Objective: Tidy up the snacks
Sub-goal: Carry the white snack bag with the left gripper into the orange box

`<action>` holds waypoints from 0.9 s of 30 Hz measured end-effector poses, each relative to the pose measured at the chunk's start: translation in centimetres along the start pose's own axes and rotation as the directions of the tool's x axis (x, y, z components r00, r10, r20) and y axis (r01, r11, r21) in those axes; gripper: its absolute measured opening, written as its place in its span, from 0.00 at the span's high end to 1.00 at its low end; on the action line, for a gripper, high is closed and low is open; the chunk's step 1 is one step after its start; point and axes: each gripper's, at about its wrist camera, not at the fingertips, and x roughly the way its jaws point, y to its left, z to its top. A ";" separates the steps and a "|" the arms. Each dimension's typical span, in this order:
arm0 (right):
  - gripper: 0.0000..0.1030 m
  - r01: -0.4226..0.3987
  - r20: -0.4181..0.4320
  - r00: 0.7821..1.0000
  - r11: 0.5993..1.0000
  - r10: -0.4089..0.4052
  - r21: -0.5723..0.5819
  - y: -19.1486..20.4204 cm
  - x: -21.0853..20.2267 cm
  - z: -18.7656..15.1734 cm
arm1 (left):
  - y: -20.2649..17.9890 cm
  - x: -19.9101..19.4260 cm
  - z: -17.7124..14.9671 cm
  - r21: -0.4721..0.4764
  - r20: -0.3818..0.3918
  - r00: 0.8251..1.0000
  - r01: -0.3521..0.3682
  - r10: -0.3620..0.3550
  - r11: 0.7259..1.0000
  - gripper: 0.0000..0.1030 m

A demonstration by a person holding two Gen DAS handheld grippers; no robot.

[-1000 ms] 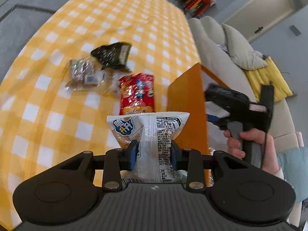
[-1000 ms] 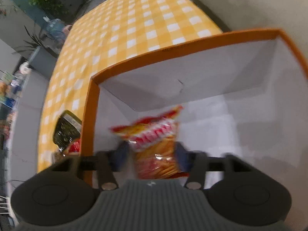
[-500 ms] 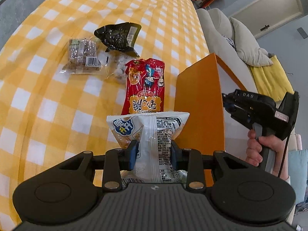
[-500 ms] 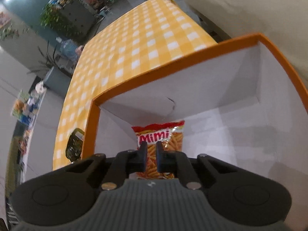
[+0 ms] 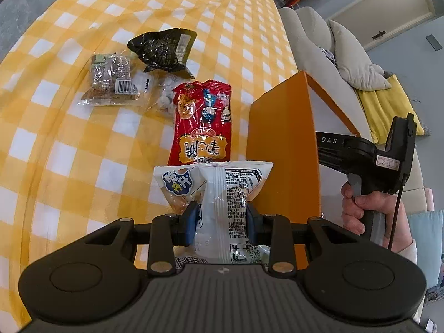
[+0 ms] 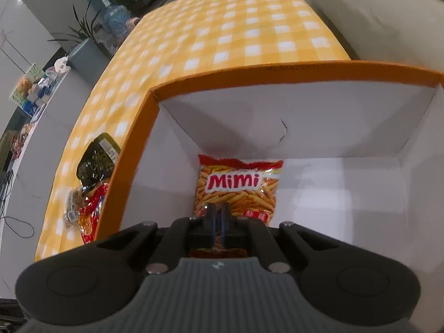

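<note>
My left gripper is shut on a white snack bag and holds it above the checked table, just left of the orange box. My right gripper is shut and empty above the box's white inside. The orange Mimi bag lies flat on the box floor below it. A red snack bag, a black packet and a clear brown packet lie on the table; they also show in the right wrist view, left of the box.
The yellow checked tablecloth covers the table. A beige sofa with a yellow cushion stands behind the box. The hand holding the right gripper is over the box's right side.
My right gripper let go of the Mimi bag, which dropped flat onto the box floor, then shut and rose. My left gripper moved nearer the box with the white bag.
</note>
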 end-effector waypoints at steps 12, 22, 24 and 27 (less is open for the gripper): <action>0.62 0.018 0.123 0.992 0.999 -0.012 -0.050 1.2 -6.6 -0.7 | -4.0 -3.5 -0.5 0.101 0.093 0.996 -0.013 0.003 0.995 0.63; 0.04 0.006 0.289 0.957 0.999 0.003 -0.033 0.0 -15.0 -3.4 | -10.3 -4.8 -1.1 0.211 0.119 0.993 -0.040 0.015 0.977 0.63; 0.03 0.002 0.300 0.954 1.000 0.001 -0.011 -0.8 -15.6 -3.9 | -12.1 -4.2 -1.3 0.240 0.117 0.993 -0.050 0.022 0.969 0.63; 0.03 0.003 0.312 0.950 1.000 -0.007 0.014 -2.7 -16.8 -4.7 | -15.0 -2.2 -1.3 0.294 0.129 0.990 -0.089 0.053 0.952 0.63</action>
